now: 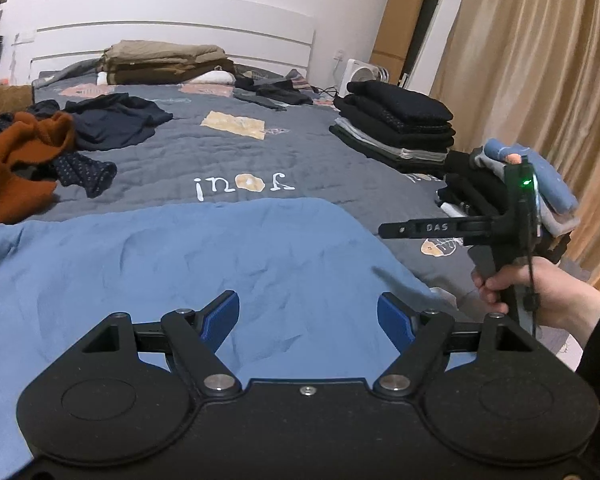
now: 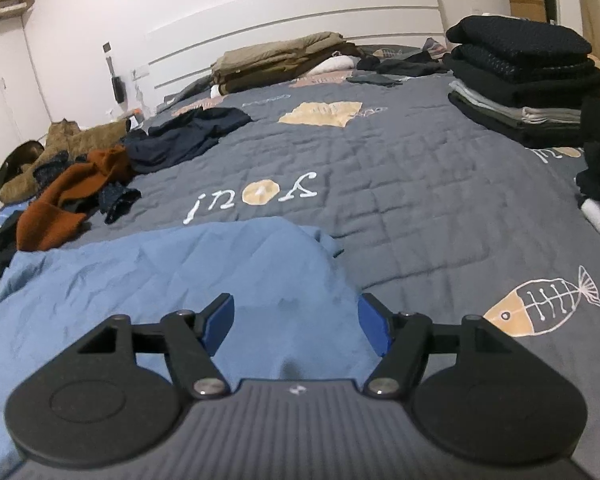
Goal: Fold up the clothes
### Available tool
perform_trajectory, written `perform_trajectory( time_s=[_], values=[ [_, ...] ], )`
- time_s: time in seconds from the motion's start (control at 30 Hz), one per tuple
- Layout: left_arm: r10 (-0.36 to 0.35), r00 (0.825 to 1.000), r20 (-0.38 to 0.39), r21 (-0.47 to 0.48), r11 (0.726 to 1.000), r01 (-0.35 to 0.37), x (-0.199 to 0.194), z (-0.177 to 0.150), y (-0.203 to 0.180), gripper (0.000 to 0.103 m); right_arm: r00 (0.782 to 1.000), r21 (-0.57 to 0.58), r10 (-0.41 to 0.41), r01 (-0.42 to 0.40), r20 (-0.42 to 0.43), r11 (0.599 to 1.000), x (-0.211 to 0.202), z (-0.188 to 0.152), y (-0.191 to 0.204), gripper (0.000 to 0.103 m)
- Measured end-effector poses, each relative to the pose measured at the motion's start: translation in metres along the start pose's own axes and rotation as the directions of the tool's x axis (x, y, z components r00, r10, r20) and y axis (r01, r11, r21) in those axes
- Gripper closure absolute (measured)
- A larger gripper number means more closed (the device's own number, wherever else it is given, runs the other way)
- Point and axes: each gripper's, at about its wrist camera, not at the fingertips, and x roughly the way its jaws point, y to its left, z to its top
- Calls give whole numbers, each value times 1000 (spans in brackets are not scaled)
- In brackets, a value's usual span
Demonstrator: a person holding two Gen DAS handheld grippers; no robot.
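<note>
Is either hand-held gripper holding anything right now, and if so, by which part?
Nothing is held. The left hand-held gripper and the right hand-held gripper both stand open above the blue garment, pads clear of the cloth.

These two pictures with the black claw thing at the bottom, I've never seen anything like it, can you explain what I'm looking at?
There is no robot here. A person holds a hand tool with two blue-padded fingers in each hand, and each tool carries a camera looking out along its fingers. One picture comes from the left gripper, the other from the right gripper. The left view also shows the person's right hand holding the other tool.

Both hang over a blue garment spread on a grey quilt. Loose clothes, including an orange one, lie to the left; a folded dark stack sits to the right. Both grippers are open and hold nothing.
</note>
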Motion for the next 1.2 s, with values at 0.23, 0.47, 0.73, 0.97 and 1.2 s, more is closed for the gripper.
perform_trajectory(
  time_s=[0.23, 0.47, 0.73, 0.97, 1.2],
  values=[
    [3, 1000, -18, -17, 1000, -4, 3, -4, 7, 28, 1000, 73, 5, -5, 3, 997, 20, -3, -20, 35],
    [14, 1000, -24, -36, 999, -15, 6, -4, 12, 28, 1000, 112, 6, -4, -14, 994, 40, -6, -28, 34],
    [11, 999, -37, -25, 1000, -12, 8, -7, 11, 28, 999, 113, 14, -8, -52, 994, 63, -12, -23, 33],
    [15, 999, -33, -30, 999, -16, 6, -7, 13, 28, 999, 73, -11, 14, -47, 997, 70, -21, -11, 58],
    [31, 999, -19, -49, 998, -32, 3, -3, 21, 28, 996, -25, 85, -86, -35, 996, 48, -9, 22, 100]
  ],
)
